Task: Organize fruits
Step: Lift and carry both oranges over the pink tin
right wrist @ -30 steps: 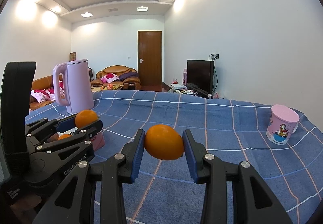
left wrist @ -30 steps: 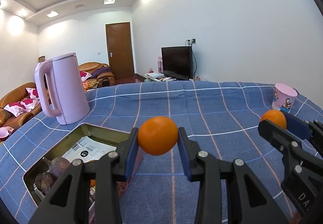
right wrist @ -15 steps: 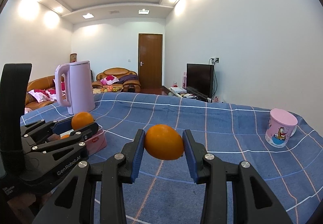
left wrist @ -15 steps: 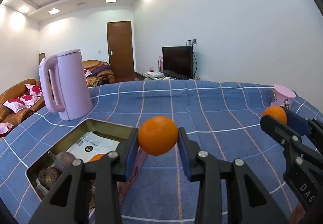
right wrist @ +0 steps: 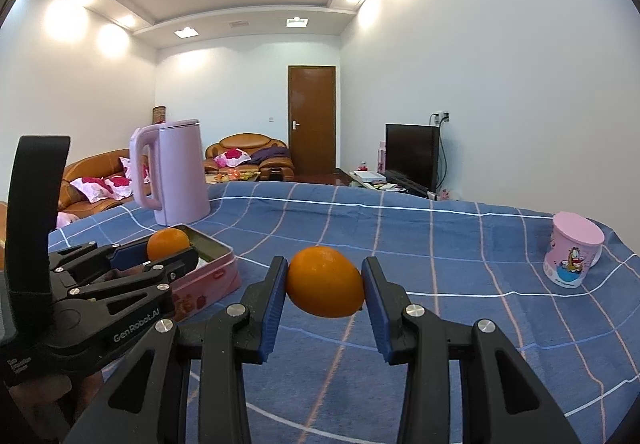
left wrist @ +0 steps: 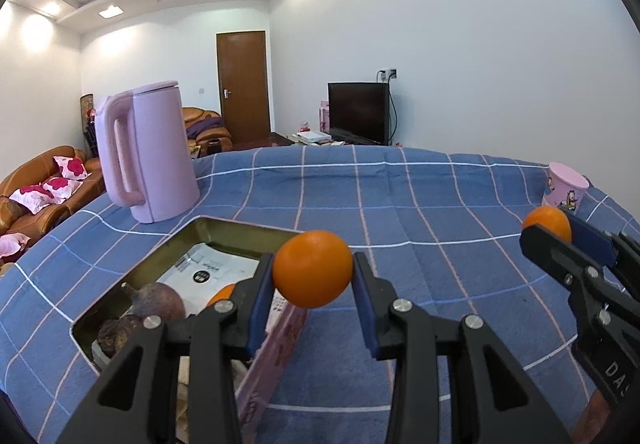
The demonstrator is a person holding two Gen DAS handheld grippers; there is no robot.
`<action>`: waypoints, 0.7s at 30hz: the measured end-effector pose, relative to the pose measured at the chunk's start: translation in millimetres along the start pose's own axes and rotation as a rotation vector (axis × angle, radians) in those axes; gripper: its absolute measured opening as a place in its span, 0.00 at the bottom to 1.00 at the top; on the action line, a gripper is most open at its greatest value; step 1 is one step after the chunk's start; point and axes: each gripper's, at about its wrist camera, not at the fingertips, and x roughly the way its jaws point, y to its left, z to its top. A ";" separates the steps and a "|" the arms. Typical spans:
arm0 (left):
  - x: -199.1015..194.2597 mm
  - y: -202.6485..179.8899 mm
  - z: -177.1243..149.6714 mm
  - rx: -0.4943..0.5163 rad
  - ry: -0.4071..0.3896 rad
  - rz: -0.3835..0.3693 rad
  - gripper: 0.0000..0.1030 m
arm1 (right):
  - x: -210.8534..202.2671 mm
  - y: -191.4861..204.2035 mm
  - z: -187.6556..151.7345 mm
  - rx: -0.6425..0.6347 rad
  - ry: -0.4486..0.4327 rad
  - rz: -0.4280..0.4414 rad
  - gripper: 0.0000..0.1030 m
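Looking along the left gripper (left wrist: 313, 273): it clamps a round orange fruit (left wrist: 312, 268) in the air, beside the near right edge of the open rectangular metal tin with pink sides (left wrist: 280, 340) on the blue checked worktop (left wrist: 400, 204). Tin already holds dark brown wrinkled fruits (left wrist: 158, 300), a sliver of another orange and a white packet.

Right view: right gripper (right wrist: 325, 286) pinches a second, oval orange fruit (right wrist: 325, 282) above the cloth, well right of the tin.

Judgement: partly done; both held fruits not yet placed.
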 end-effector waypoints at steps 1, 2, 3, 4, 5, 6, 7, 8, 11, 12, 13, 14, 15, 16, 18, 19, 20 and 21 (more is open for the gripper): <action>-0.5 2.5 -0.5 -0.003 0.002 0.001 0.38 | 0.3 3.8 0.0 -0.004 0.001 0.007 0.39; -1.0 4.8 -1.0 -0.006 0.002 0.003 0.38 | 0.6 6.6 0.1 -0.007 0.002 0.010 0.39; -1.7 6.5 -1.5 -0.008 0.003 0.005 0.38 | 0.7 9.3 0.1 -0.010 0.002 0.015 0.39; -2.3 9.2 -2.0 -0.011 0.003 0.008 0.38 | 1.0 11.6 0.1 -0.013 0.003 0.021 0.39; -2.7 11.4 -2.4 -0.014 0.004 0.009 0.38 | 1.6 14.9 0.4 -0.016 0.004 0.026 0.39; -2.9 13.7 -2.8 -0.016 0.006 0.011 0.38 | 2.3 17.5 0.8 -0.018 0.005 0.031 0.39; -3.1 17.2 -3.5 -0.020 0.011 0.016 0.38 | 3.6 21.3 1.1 -0.021 0.008 0.041 0.39; -3.3 19.7 -4.0 -0.024 0.013 0.019 0.38 | 4.4 23.8 1.1 -0.023 0.011 0.046 0.39; -4.2 28.1 -5.3 -0.035 0.020 0.026 0.38 | 7.0 31.8 1.7 -0.028 0.013 0.066 0.39; -4.6 31.1 -5.8 -0.038 0.022 0.030 0.38 | 7.8 35.1 2.1 -0.030 0.014 0.074 0.39; -4.9 34.0 -6.0 -0.042 0.024 0.032 0.38 | 8.9 38.1 2.3 -0.034 0.015 0.080 0.39; -5.4 36.7 -6.2 -0.046 0.025 0.035 0.38 | 9.8 41.1 2.7 -0.037 0.016 0.085 0.39; -5.7 39.5 -6.3 -0.049 0.025 0.039 0.38 | 10.4 43.4 2.7 -0.040 0.017 0.089 0.39; -6.1 41.7 -6.5 -0.052 0.026 0.042 0.38 | 11.2 46.9 3.4 -0.043 0.018 0.095 0.39; -7.1 46.6 -6.7 -0.058 0.027 0.046 0.38 | 11.4 51.4 4.1 -0.047 0.018 0.106 0.39; -7.5 48.5 -6.9 -0.060 0.027 0.049 0.38 | 12.0 54.9 4.8 -0.052 0.017 0.111 0.39; -8.1 51.5 -7.2 -0.064 0.027 0.053 0.38 | 12.6 57.5 5.2 -0.055 0.017 0.115 0.39; -8.0 52.8 -7.3 -0.065 0.028 0.056 0.38 | 13.2 59.6 5.7 -0.058 0.017 0.119 0.39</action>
